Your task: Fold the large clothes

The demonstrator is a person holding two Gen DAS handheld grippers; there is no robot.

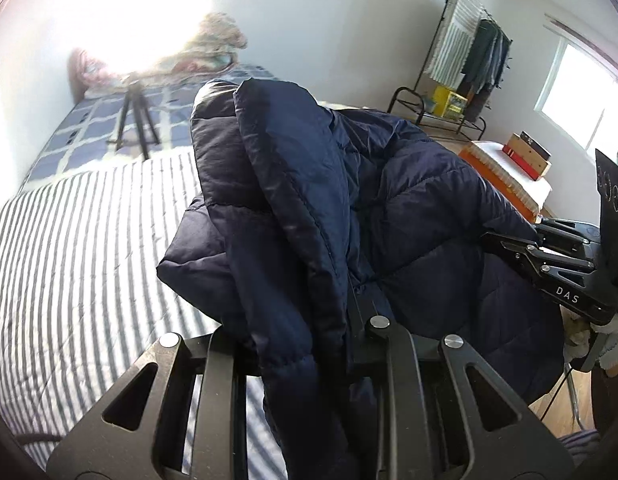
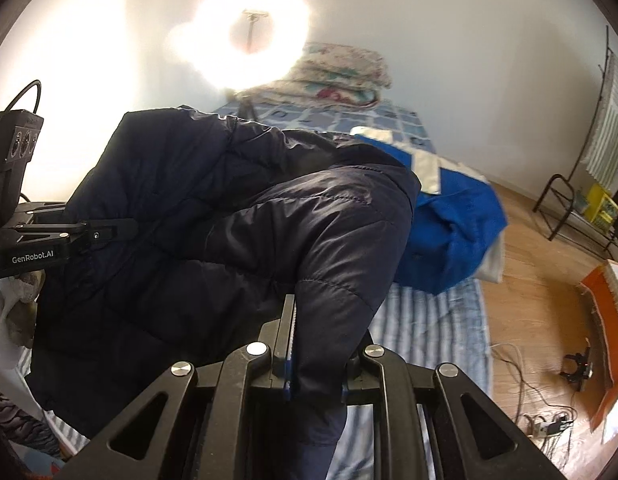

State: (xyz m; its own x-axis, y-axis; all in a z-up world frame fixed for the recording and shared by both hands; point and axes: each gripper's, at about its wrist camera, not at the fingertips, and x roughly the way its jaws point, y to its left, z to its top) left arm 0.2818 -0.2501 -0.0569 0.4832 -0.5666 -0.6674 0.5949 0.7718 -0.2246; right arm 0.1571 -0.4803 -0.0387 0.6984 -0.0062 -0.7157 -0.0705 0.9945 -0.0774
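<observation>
A dark navy puffer jacket [image 1: 349, 208] hangs bunched in the air above the striped bed [image 1: 69, 248], lifted between two handheld tools. The left gripper [image 1: 309, 344] is narrowed on a padded edge of the jacket, fabric filling the gap between its fingers. The right gripper [image 2: 317, 364] likewise pinches a quilted fold.

To do this lift well, both hands should probably travel together at matching height, keeping the jacket's held edge taut so it drapes flat when lowered onto the bed.

Much is unclear. Which parts of the jacket are gripped, sleeve or hem, cannot be told. Its lower half is hidden behind its own folds. A blue garment [image 2: 453, 224] lies on the bed beyond the jacket. Lamp glare washes out the bed's far end.
</observation>
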